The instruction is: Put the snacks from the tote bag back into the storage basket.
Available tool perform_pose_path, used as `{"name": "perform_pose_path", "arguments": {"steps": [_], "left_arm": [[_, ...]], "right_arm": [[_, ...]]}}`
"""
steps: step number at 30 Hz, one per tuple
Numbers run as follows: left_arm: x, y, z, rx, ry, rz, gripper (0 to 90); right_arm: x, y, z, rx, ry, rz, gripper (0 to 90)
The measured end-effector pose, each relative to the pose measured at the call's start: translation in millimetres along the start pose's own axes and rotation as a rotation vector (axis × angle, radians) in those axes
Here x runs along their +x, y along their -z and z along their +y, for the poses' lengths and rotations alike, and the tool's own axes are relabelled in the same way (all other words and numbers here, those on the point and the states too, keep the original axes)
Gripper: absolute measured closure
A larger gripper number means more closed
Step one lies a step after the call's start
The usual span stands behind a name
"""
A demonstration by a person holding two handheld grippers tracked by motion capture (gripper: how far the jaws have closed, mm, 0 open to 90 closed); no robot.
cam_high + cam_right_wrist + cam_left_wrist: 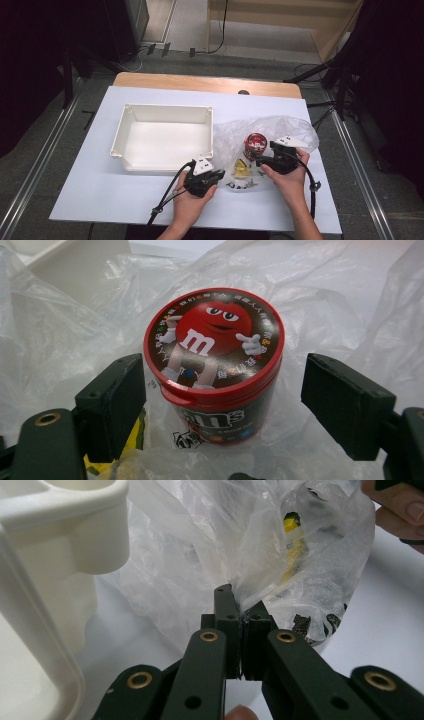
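The left gripper (pixel 243 617) pinched a fold of the clear plastic bag (pixel 200 565), just beside the white bin (pixel 165 135). Beyond it, the right gripper (pixel 220 405) stood spread around the red candy tub (pixel 215 365) inside the bag, gaps either side. The left gripper view alone showed a yellow packet (pixel 292 540).

A crumpled clear plastic bag (pixel 272 131) is seen lying on the white tabletop (pixel 100 190), just right of a white bin, its film gathered to a pinched fold at its near left edge. Inside its open mouth a round red-lidded candy tub (pixel 214 365) is stood upright, a red cartoon character printed on the lid and dark lettered sides below. Beside the tub, yellow-and-black packets (pixel 242 169) are glimpsed through the film; their details cannot be made out.
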State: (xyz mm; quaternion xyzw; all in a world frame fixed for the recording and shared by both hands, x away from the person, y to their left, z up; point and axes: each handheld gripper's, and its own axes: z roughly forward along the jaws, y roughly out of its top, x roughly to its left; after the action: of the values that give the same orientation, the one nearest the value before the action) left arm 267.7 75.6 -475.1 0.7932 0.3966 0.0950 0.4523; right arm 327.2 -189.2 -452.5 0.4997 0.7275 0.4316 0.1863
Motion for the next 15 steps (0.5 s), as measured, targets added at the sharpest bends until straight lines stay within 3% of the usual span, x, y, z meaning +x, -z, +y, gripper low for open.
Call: {"name": "perform_pose_path", "arguments": {"steps": [6, 8, 13, 15], "left_arm": [[-1.8, -1.7, -1.0, 0.014, -0.008, 0.012, 90.0], [-1.3, -2.4, -0.7, 0.022, -0.001, 0.016, 90.0], [-0.1, -4.0, -0.2, 0.028, 0.018, 0.017, 90.0], [-0.4, -4.3, -0.2, 0.031, 0.013, 0.021, 90.0]], "right_arm": [[1.9, -11.6, -2.1, 0.024, 0.000, -0.012, 18.6], [4.1, -10.5, -1.8, 0.008, -0.006, -0.027, 16.8], [17.9, 17.7, 10.3, -0.145, -0.020, -0.080, 17.7], [29.9, 30.0, 16.8, -0.215, -0.013, -0.056, 26.7]]}}
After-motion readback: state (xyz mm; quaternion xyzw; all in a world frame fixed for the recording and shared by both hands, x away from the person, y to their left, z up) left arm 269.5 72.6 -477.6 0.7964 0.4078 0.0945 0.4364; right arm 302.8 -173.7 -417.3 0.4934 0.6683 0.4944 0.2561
